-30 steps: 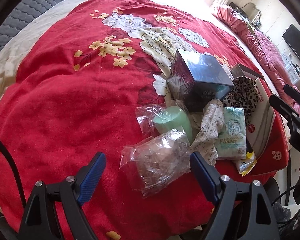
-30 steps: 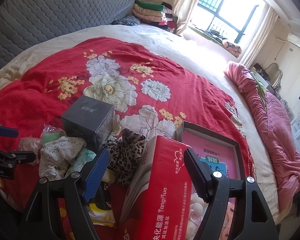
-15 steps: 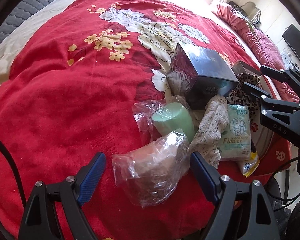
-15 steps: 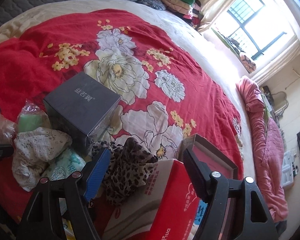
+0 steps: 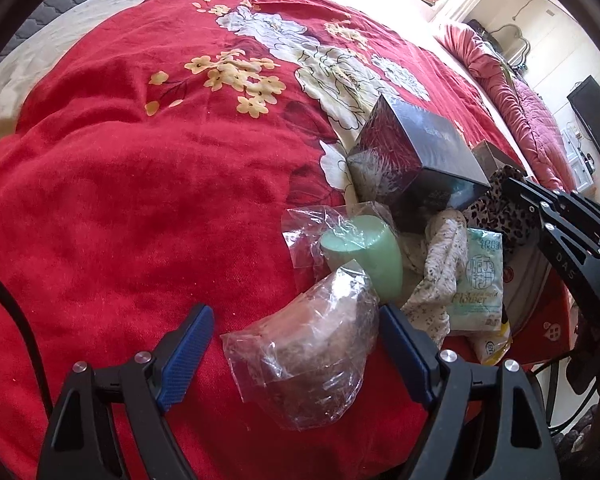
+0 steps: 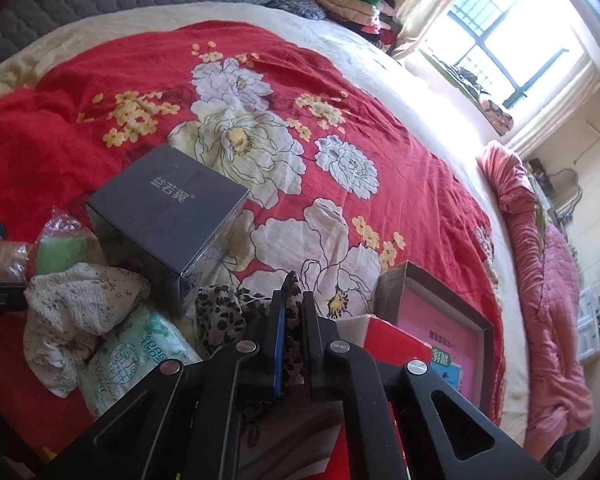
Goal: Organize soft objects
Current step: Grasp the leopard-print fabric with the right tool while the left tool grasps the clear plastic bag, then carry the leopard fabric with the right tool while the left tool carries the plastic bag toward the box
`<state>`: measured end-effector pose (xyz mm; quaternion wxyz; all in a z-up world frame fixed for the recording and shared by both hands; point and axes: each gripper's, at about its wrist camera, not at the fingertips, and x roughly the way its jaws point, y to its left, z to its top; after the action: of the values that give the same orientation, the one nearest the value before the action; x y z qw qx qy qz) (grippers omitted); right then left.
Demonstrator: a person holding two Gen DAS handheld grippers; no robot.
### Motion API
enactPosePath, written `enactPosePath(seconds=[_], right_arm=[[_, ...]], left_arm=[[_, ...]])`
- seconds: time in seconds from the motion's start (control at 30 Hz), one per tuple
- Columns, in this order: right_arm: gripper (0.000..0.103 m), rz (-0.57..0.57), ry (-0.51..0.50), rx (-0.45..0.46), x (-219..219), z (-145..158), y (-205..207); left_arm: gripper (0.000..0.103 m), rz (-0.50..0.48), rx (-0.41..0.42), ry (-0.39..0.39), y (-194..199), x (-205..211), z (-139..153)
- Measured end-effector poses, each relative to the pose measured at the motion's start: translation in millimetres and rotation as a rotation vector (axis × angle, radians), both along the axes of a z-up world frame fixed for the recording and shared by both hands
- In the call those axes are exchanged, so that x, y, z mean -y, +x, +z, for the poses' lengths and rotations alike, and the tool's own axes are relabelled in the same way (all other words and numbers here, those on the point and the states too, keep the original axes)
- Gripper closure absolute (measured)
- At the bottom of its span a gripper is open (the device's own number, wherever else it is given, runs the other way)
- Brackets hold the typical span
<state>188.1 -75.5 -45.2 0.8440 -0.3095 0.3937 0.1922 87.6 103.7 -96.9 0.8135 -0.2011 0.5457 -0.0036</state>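
Note:
A brown soft item in a clear plastic bag point(image 5: 308, 360) lies on the red flowered blanket point(image 5: 140, 200) between the fingers of my left gripper point(image 5: 294, 320). Its jaws are closing; the right finger touches the bag and the left one stands apart. Behind it lie a green bagged item point(image 5: 364, 256), a white flowered cloth point(image 5: 436, 264) and a tissue pack point(image 5: 480, 280). My right gripper point(image 6: 294, 300) is shut on a fold of the leopard-print cloth point(image 6: 224, 312), which lies beside the dark box point(image 6: 168, 208).
A red carton point(image 6: 392, 344) and a framed pink box point(image 6: 440, 320) sit right of the leopard cloth. A pink quilt point(image 6: 548, 280) runs along the bed's far right side. Folded clothes point(image 6: 352, 4) are stacked by the window. The blanket's left half is bare fabric.
My right gripper came down onto the leopard-print cloth and shut on it. My left gripper stayed around the brown bagged item, and its jaws narrowed slightly.

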Motion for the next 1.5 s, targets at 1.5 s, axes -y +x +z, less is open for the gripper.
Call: enactPosePath(seconds=[1.5], right_arm=[[0.098,-0.167,0.458,0.186,128,135,-75]], left_arm=[[0.041,-0.122,0.313,0.081,-11,105,140]])
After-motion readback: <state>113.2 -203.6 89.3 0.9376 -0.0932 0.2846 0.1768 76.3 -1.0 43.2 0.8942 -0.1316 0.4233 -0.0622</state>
